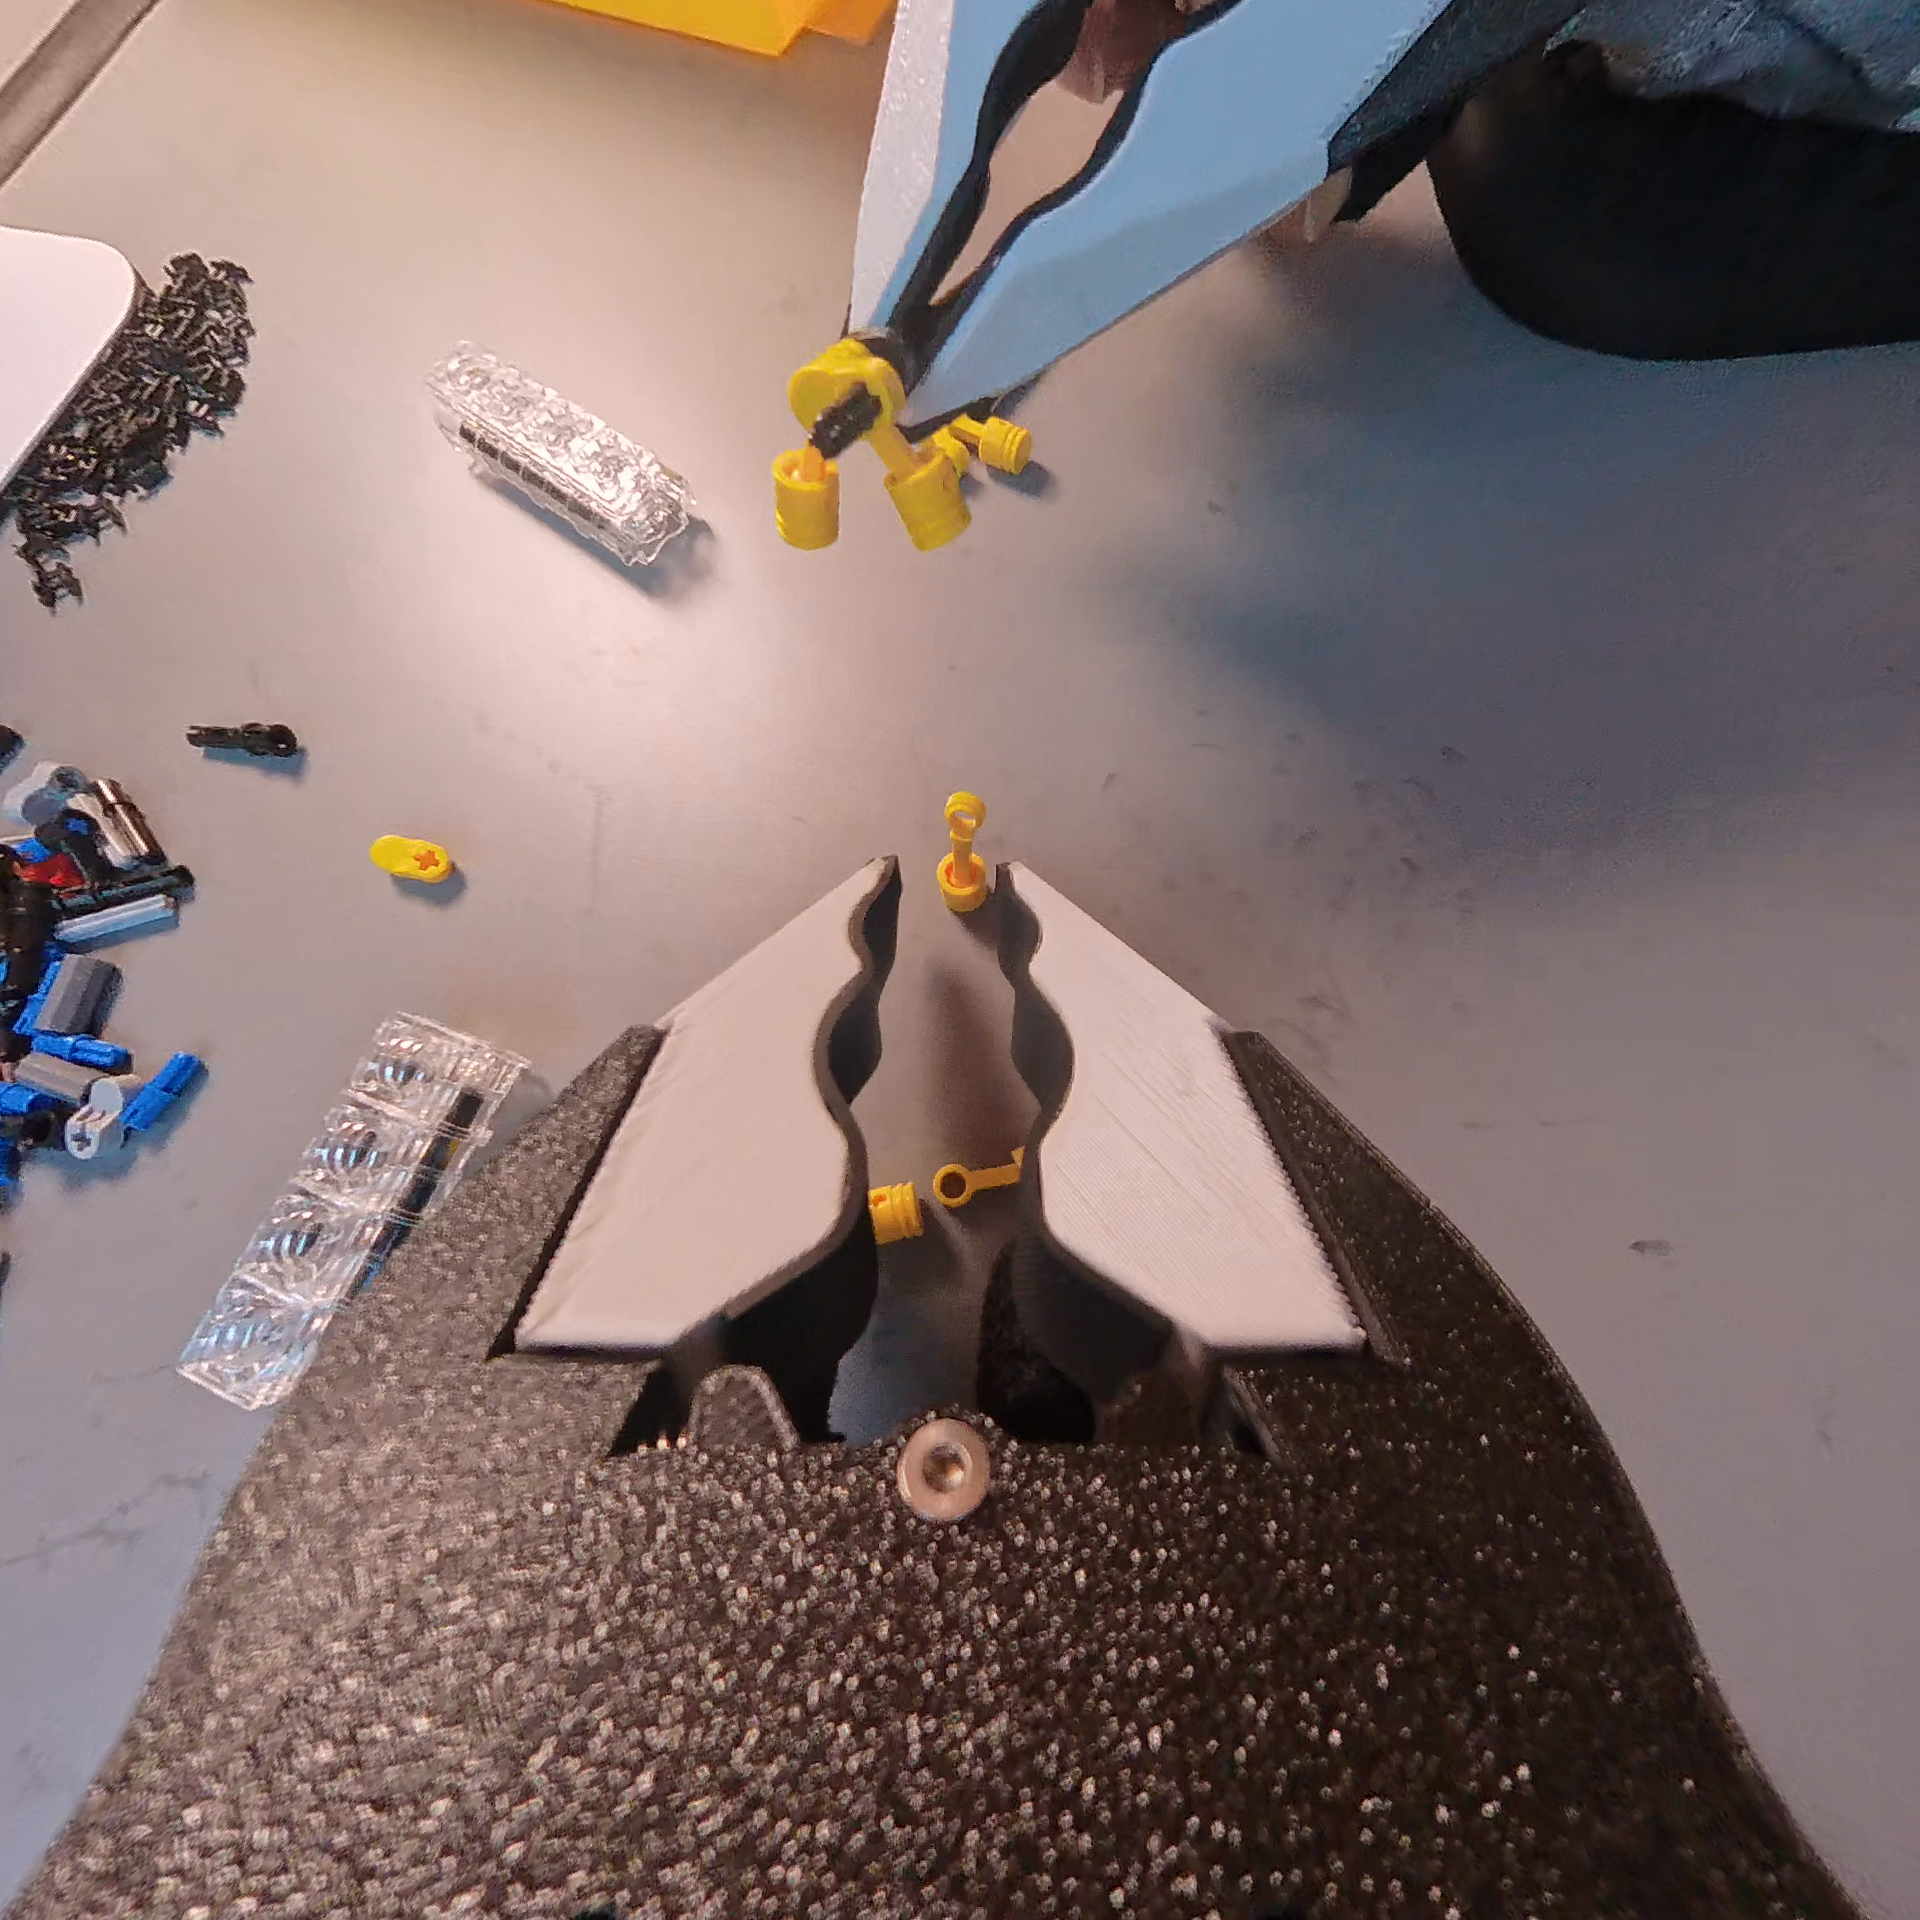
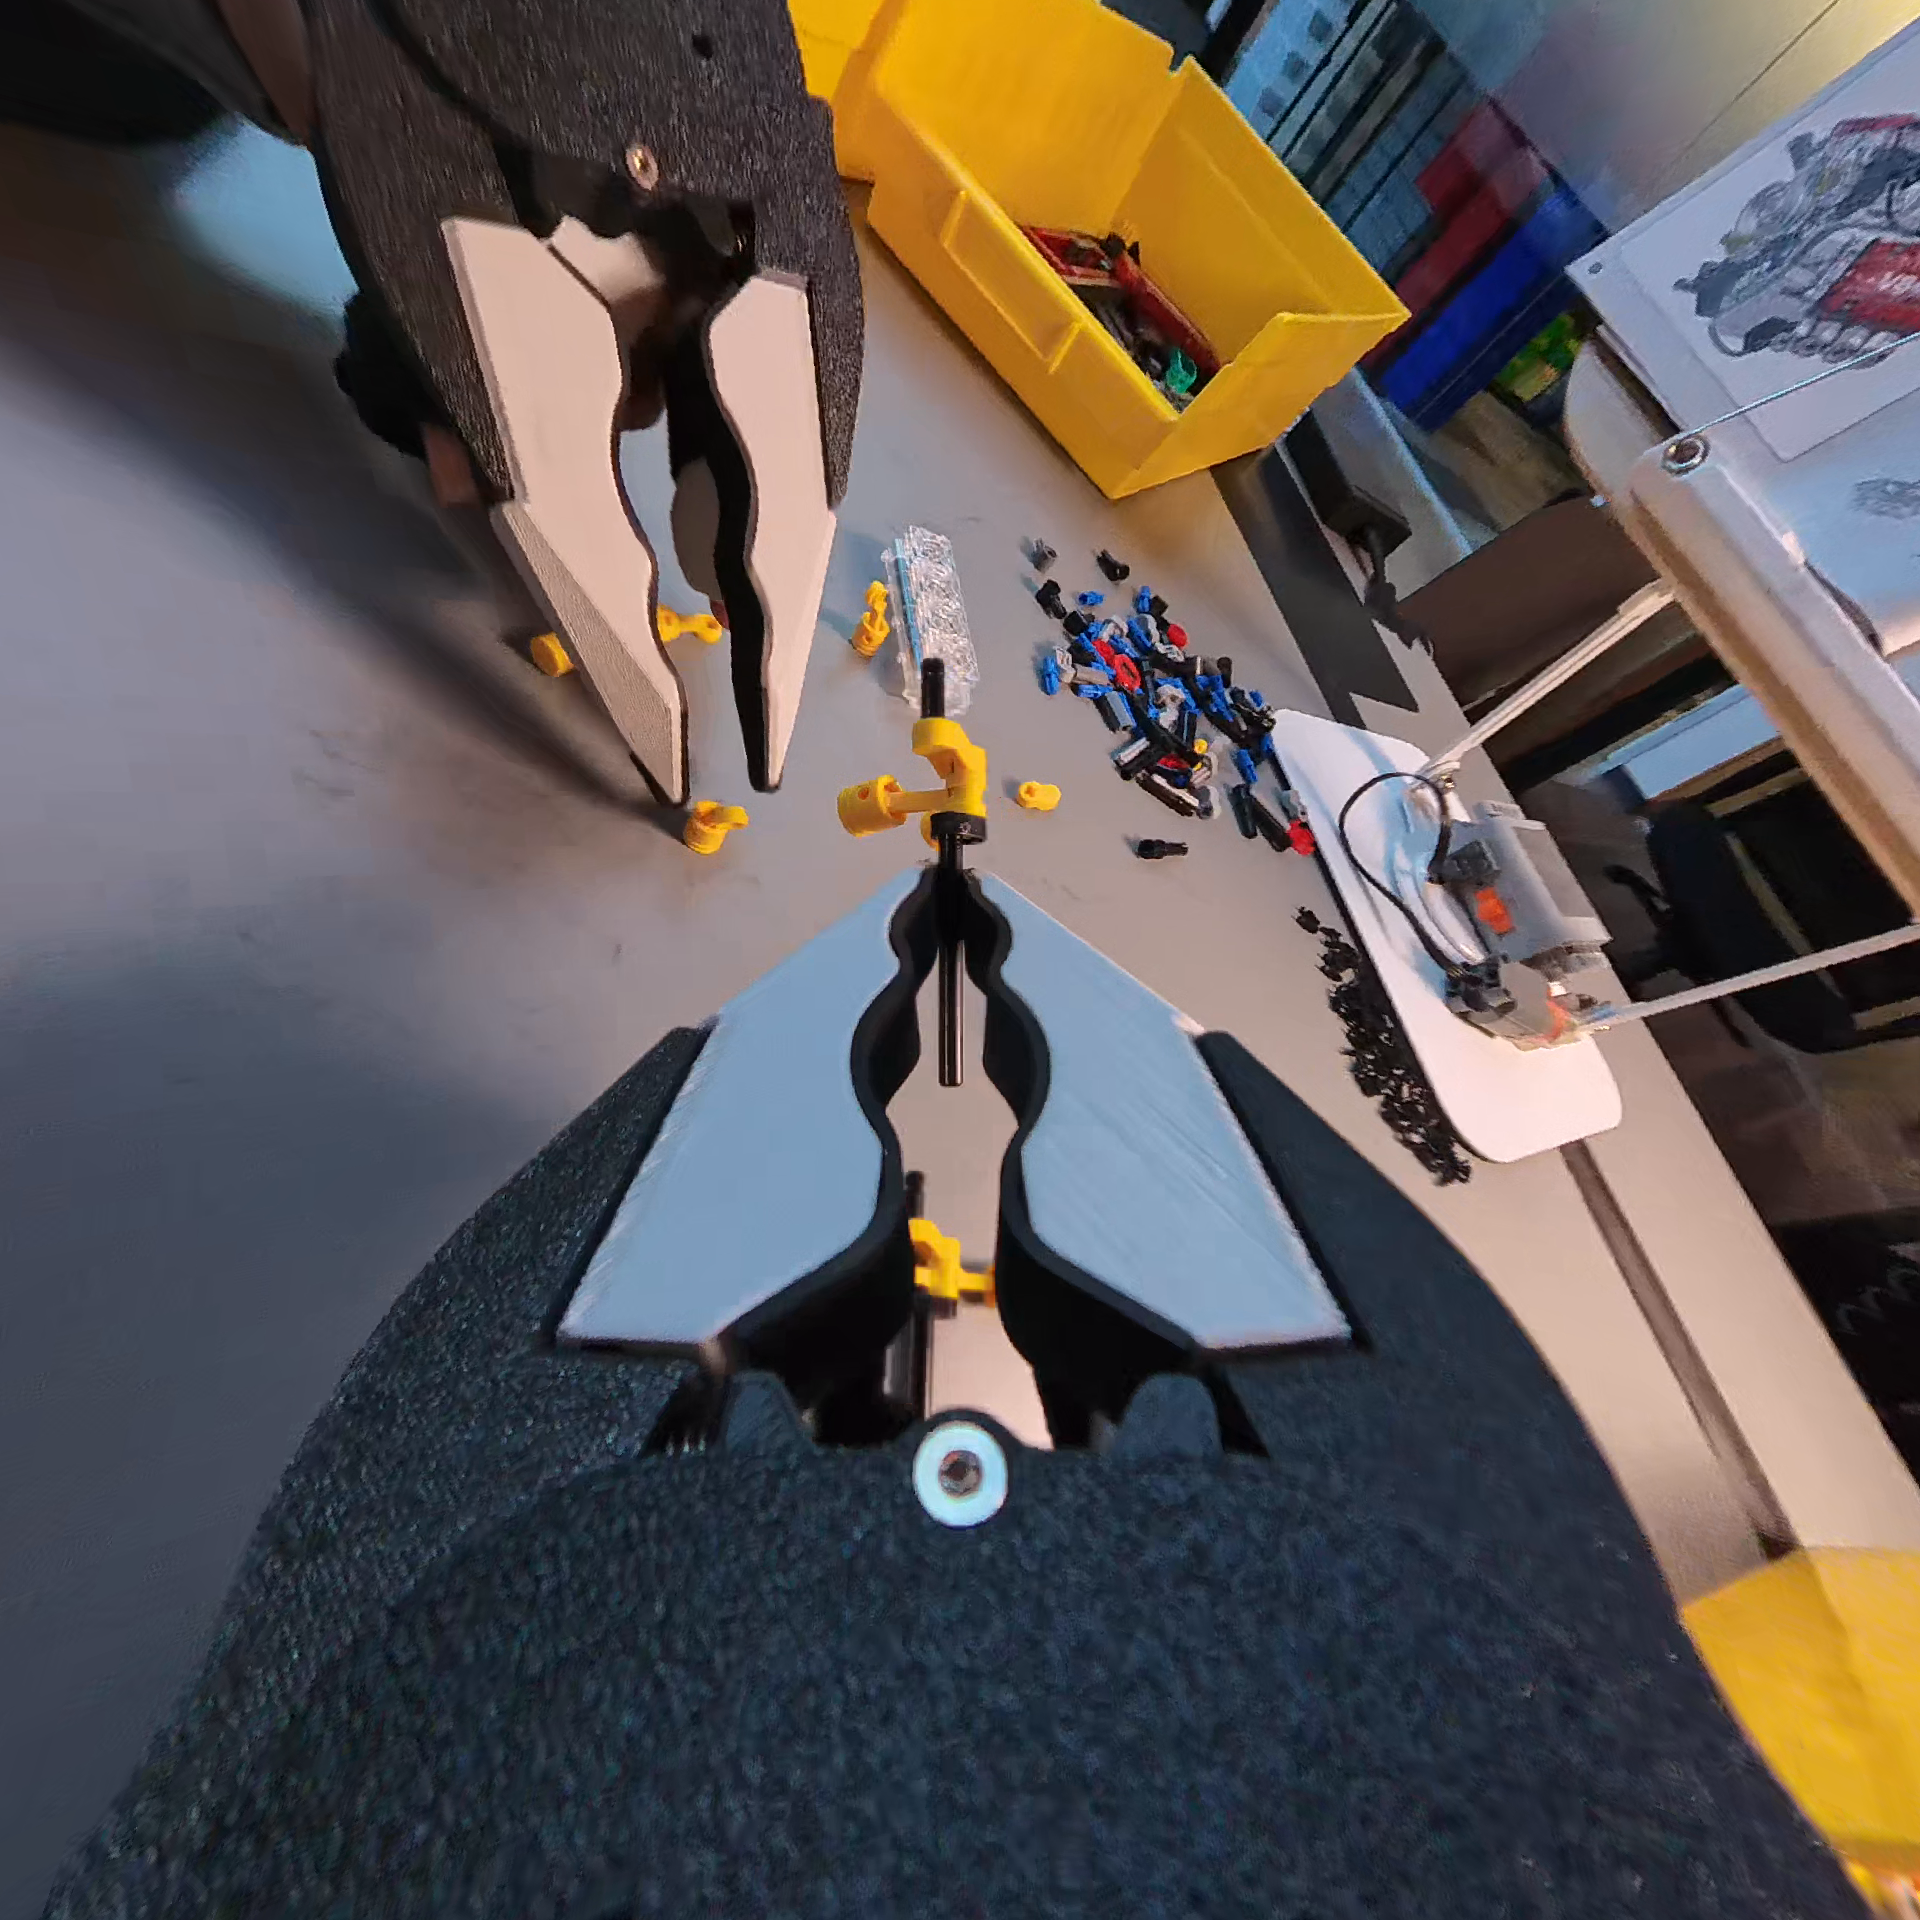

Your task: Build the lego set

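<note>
1. The right gripper is pinching a black axle lengthwise; the yellow crank assembly is sitting just above frame centre.
2. The left gripper is hovering with its fingers slightly spread and empty.
3. A loose yellow piston is standing upright between the left tips, nearer that hand.

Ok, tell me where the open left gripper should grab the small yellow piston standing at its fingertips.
Grip the small yellow piston by its cylindrical cup at the bottom, coming straight down from above with the left gripper: it stands upright, cup on the table, and the thin ringed rod on top would probably slip or tip.
</note>
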Demonstrator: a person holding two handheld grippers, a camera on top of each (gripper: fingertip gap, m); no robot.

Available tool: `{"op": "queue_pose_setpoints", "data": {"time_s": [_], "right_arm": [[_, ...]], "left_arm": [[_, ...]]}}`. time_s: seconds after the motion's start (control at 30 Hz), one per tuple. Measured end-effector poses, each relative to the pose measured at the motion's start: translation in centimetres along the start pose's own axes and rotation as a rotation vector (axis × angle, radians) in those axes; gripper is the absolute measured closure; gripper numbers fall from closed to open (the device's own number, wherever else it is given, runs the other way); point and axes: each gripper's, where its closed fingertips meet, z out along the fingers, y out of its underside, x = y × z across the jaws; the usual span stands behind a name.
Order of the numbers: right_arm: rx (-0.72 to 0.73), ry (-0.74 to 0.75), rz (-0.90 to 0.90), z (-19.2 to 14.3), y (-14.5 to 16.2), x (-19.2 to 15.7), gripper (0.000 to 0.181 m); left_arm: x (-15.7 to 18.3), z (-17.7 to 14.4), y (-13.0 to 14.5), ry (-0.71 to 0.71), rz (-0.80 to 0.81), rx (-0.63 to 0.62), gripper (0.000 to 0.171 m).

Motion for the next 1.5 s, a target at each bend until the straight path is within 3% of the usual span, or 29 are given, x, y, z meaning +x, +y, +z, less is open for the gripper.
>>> {"op": "queue_pose_setpoints", "data": {"time_s": [0.33,0.57,0.73,0.97,1.1,1.3,1.5], "right_arm": [[0.043,-0.053,0.108,0.1,-0.7,-0.4,0.179],[0.103,-0.087,0.286,0.3,-1.0,0.3,0.178],[0.036,-0.05,0.261,0.8,-0.1,0.5,0.178],[0.107,-0.085,0.324,0.5,-1.1,0.5,0.178],[0.148,-0.073,0.295,-0.1,-1.4,1.0,0.178],[0.161,-0.076,0.19,0.0,-2.2,0.0,0.178],[0.136,-0.068,0.133,0.3,-2.0,-0.5,0.178]], "left_arm": [[0.1,0.4,0.1,-0.016,-0.013,0.002,0.158],[0.1,0.6,0.5,-0.037,0.001,-0.024,0.163],[0.1,0.7,0.6,-0.035,0.0,-0.028,0.163],[-0.1,0.5,0.5,-0.041,-0.004,-0.018,0.163],[-1.0,-0.5,-0.7,-0.078,-0.019,0.065,0.163],[-2.0,-3.5,-4.2,-0.155,0.044,0.299,0.163],[-1.7,-4.7,-5.4,-0.197,0.123,0.392,0.162]]}}
